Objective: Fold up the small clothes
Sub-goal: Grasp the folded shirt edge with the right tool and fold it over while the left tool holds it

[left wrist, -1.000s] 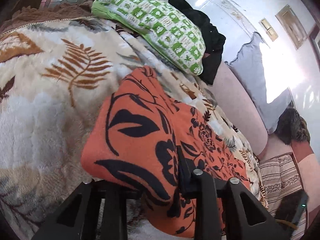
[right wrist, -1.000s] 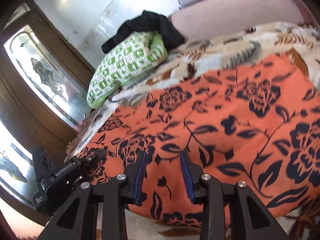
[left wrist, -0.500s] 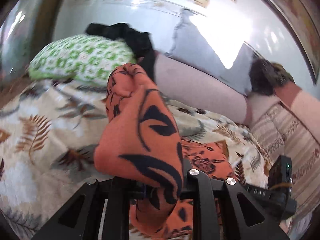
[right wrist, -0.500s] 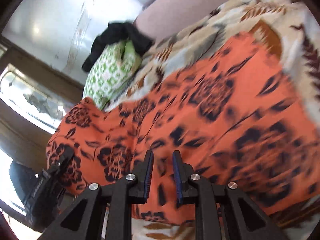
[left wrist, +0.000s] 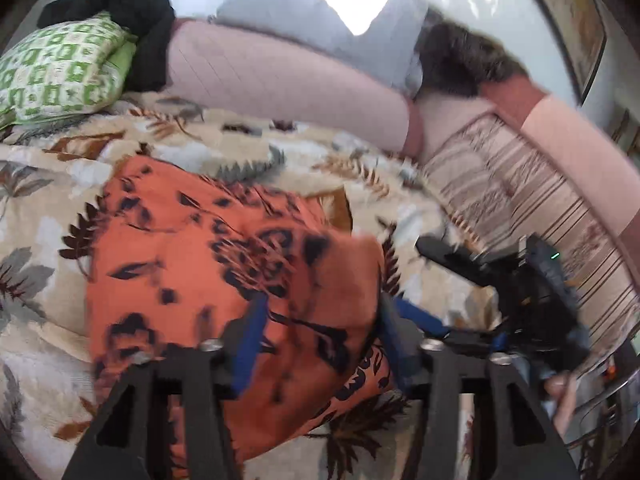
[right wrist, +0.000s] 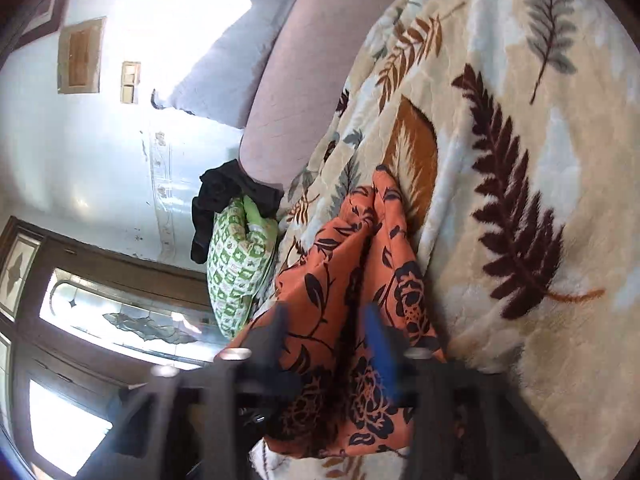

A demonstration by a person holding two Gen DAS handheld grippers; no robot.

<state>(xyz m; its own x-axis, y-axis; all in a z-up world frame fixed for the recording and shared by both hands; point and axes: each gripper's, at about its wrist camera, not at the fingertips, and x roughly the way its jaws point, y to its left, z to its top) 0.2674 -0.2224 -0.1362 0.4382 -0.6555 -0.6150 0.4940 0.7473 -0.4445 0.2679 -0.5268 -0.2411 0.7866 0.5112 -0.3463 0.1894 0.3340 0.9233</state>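
Spread over the bed, a cream plush blanket (left wrist: 48, 184) printed with brown and grey fern leaves carries everything that matters. Nearest the left-wrist camera, the left gripper (left wrist: 320, 332) hangs just above the near edge of the orange floral garment (left wrist: 192, 248), its blue-padded fingers standing well apart with nothing pinched between them; cloth lies under and between them, but loose. The garment lies as a doubled slab on the blanket, its long axis running from the gripper away toward the far left, where the pillow sits.

At the right corner of that slab the right gripper (right wrist: 328, 336) sits close in. In its own blurred view a bunched ridge of the same garment (right wrist: 360, 280) rises between its fingers, which stand parted around the fold; whether the pads actually press the cloth cannot be told from the blur. From there the fabric narrows to a point farther up the blanket (right wrist: 520, 140).

Judging by this, the coming move depends on the garment lying straight ahead of both tools, with the left one centred on the near edge and so better placed to press or re-grip it.

Beyond the blanket's far edge runs a pink bolster (left wrist: 280, 80), then a green checked pillow (left wrist: 56, 72) with a black garment (left wrist: 120, 4) draped on it, a grey cushion (left wrist: 304, 12) against the pale wall, and a striped cloth (left wrist: 520, 184) toward the right.
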